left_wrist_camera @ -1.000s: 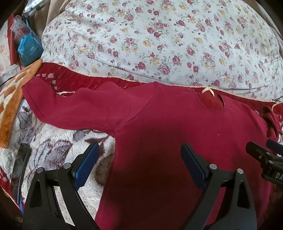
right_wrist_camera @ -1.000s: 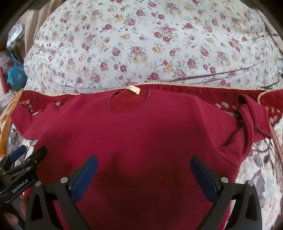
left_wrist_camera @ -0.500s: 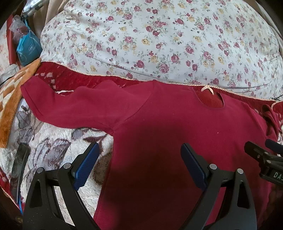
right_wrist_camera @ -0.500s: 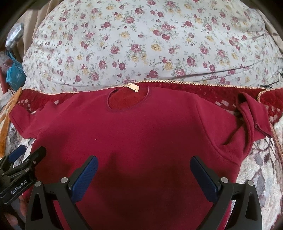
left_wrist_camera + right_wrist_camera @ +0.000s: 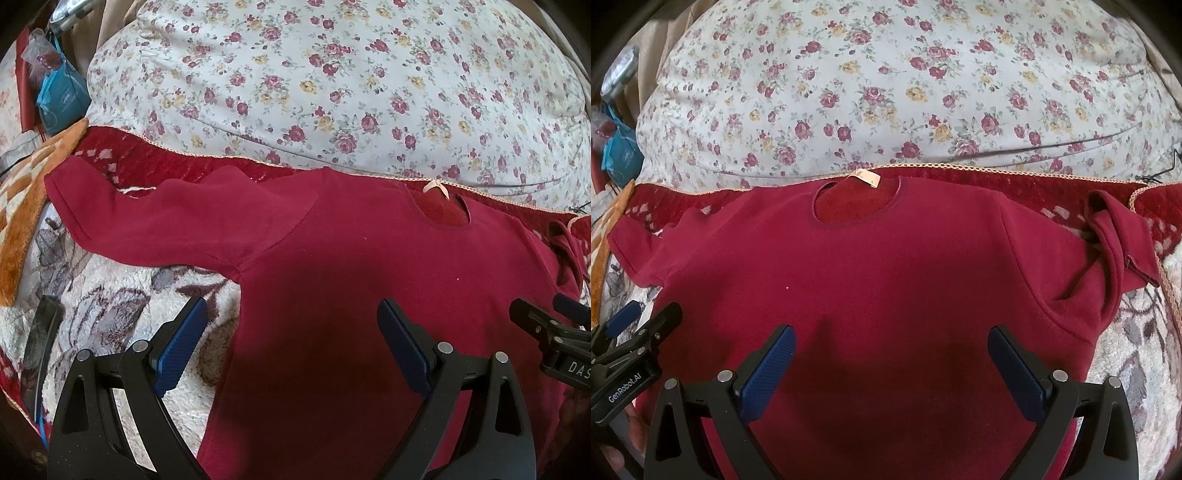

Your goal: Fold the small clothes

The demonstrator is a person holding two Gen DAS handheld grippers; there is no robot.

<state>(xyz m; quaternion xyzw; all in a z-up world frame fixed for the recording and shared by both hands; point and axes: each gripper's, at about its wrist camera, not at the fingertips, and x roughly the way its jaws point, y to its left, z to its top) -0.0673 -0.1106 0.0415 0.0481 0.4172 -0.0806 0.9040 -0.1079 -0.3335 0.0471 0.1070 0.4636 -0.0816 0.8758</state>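
Red top [image 5: 886,280] spread flat, front up, on the patterned blanket [image 5: 122,306] below the floral bedding [image 5: 886,92]; folding not begun.
Both grippers, left [image 5: 291,347] and right [image 5: 892,373], hover over the hem, fingers wide, holding nothing. Fabric looks soft, light, limp. Likely holds: left sleeve [image 5: 155,221] cuff, bunched right sleeve [image 5: 1108,254].

Floral duvet [image 5: 886,92] behind, red blanket [image 5: 155,166] & fleece throw [image 5: 122,306] underneath.
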